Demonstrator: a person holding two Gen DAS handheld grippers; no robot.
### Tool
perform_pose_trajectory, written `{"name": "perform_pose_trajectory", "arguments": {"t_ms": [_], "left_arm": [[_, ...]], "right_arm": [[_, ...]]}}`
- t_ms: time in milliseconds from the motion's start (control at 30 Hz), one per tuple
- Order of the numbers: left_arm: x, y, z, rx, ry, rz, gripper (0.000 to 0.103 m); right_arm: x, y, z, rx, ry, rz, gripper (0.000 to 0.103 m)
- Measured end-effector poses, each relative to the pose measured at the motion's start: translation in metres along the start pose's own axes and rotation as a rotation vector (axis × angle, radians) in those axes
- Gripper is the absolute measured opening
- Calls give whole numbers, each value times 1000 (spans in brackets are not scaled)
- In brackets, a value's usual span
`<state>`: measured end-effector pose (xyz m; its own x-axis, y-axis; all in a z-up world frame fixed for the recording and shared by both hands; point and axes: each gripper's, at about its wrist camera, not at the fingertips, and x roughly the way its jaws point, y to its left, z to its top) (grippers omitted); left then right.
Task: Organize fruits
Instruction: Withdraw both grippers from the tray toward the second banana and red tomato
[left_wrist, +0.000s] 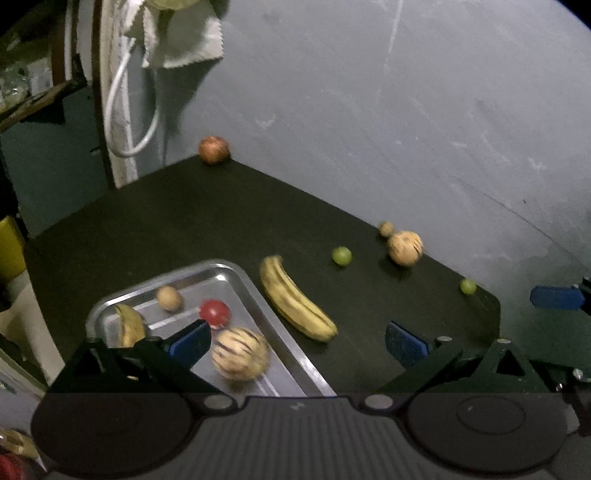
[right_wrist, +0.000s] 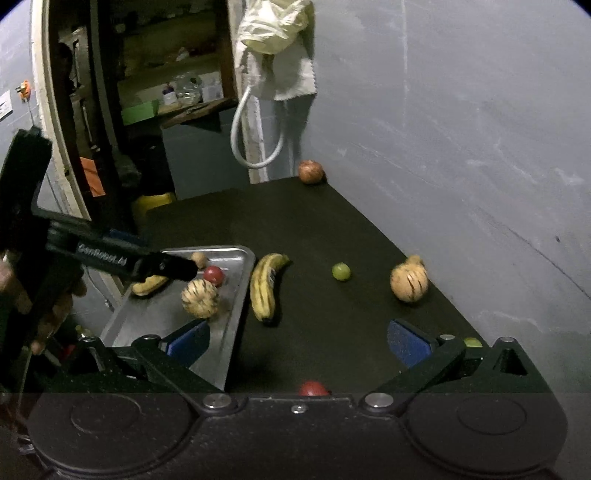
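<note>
Tray: steel tray (left_wrist: 280, 354) on dark table (left_wrist: 155, 229), front-left. Holds striped melon (left_wrist: 241, 353), red fruit (left_wrist: 215, 312), small brown fruit (left_wrist: 169, 298), part-hidden banana (left_wrist: 129, 326).
Loose on table: big banana (left_wrist: 295, 297) just beside tray's right rim; green fruit (left_wrist: 341, 255) past it; second striped melon (left_wrist: 405, 247) w/ small brown one (left_wrist: 386, 228) near wall; another green one (left_wrist: 468, 286) at right edge; apple-ish fruit (left_wrist: 214, 149) at far corner. Right cam also shows a red fruit (right_wrist: 313, 388) low, close under that claw.
L claw: left gripper (left_wrist: 297, 341) spread wide, nothing between the blue pads. Hangs over tray's near-right corner; melon in tray sits by its left pad.
R claw: right gripper (right_wrist: 299, 341) also wide open, empty. Over table at tray's right edge.
Key relation: big banana (right_wrist: 266, 285) lies straight ahead of R claw, a bit left of its centre line. Long axis runs roughly away from claw, parallel to tray rim, so pads would close across its width. Good line-up, my read.
Nearer hand: judge R better placed for banana; L is over tray, banana ahead-right of it.
Progress: four in tray, several out. Roughly mid-task, est.
Risk: banana tight to rim; left pad may catch tray wall going down.
</note>
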<state>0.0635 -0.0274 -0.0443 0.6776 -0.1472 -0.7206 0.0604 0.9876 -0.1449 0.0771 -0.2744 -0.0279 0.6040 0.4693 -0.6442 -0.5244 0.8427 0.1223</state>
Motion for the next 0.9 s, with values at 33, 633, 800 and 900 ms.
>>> {"name": "perform_pose_trajectory", "arguments": {"t_ms": [33,633,800,900], "left_arm": [[1,-3,-3,3,6,-7,102],[33,-7,16,34,53,-49,102],[50,-11,27,91,67,-73,102],[60,-12,32,117,80,-85,102]], "right_arm": [[-1,-2,-3,8,4,-3,102],[7,-9,-24,65,59,-43,102],[18,-9,-25,61,76,-62,101],[25,-9,-26,62,88,-67,100]]}}
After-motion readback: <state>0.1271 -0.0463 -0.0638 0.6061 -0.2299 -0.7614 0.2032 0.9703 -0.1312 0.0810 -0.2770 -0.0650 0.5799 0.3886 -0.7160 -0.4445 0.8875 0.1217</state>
